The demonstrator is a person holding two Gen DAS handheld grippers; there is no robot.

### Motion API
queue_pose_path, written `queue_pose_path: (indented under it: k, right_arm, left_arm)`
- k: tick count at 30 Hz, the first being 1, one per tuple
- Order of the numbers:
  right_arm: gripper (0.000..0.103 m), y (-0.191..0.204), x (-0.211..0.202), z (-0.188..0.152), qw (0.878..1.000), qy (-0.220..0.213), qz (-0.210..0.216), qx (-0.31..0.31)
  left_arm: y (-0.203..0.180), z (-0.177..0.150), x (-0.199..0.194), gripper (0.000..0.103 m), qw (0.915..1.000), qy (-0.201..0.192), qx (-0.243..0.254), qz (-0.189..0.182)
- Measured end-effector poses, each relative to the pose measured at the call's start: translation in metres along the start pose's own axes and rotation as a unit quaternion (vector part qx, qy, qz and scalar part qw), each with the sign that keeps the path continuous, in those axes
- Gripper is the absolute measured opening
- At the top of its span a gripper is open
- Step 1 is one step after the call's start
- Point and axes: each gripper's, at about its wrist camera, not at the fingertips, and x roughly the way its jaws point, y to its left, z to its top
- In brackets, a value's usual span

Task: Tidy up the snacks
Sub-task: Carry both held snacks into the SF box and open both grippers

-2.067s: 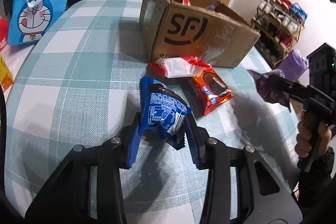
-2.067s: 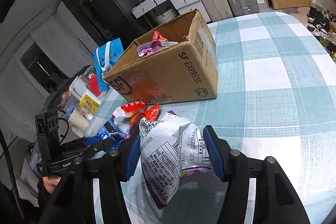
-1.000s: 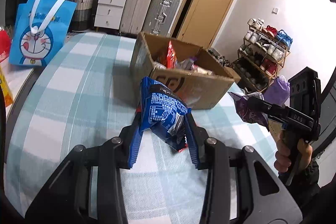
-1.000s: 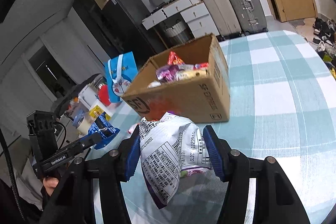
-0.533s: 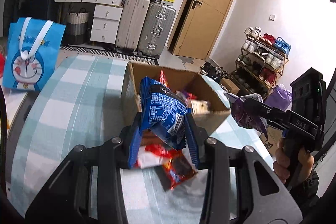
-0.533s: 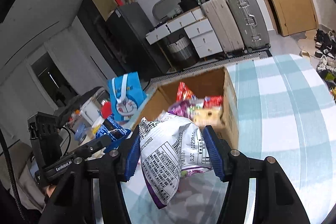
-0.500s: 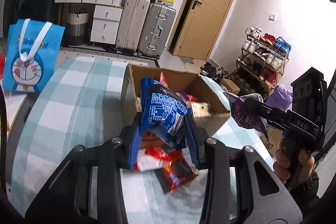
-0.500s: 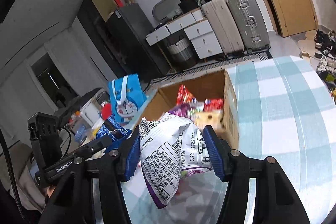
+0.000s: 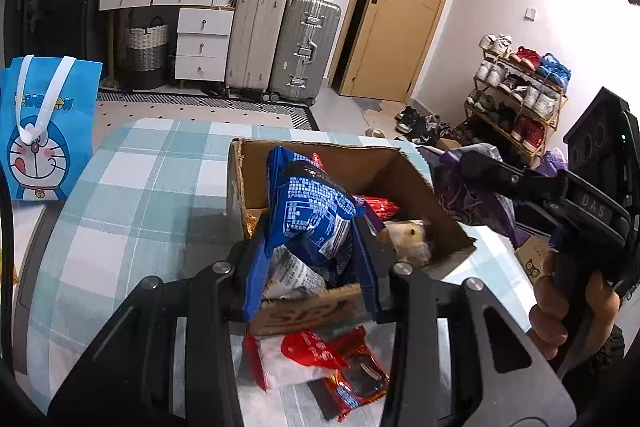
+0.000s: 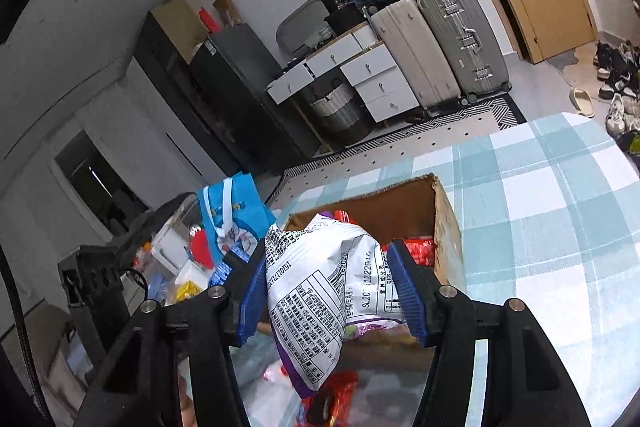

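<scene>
My left gripper is shut on a blue snack bag, held above the near wall of the open cardboard box. The box holds several packets. My right gripper is shut on a white and purple snack bag, raised over the same box. In the left wrist view the right gripper shows at the right with the purple bag beside the box's right wall, a hand on its handle. A red and white packet and a red cookie packet lie on the table in front of the box.
The box sits on a table with a teal checked cloth. A blue cartoon gift bag stands at the table's left edge. Suitcases, white drawers and a shoe rack line the room behind.
Both grippers have risen and moved towards the box with their bags. The box has come closer and lower in both views, and its inside now lies below the held bags.
</scene>
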Motion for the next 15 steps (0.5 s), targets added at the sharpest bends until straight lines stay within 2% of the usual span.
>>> queue_pose_path:
  k: [10,15]
  right_arm:
    - [0.058,-0.009,0.039,0.011,1.000,0.016,-0.026,-0.005]
    - [0.059,-0.014,0.054,0.017,0.999,0.022,-0.030,-0.006]
  left_arm:
    - [-0.004,0.007,0.031,0.036,0.9986,0.007,0.037,0.038]
    - [-0.002,0.007,0.045,0.036,0.9976,0.023,0.048,0.044]
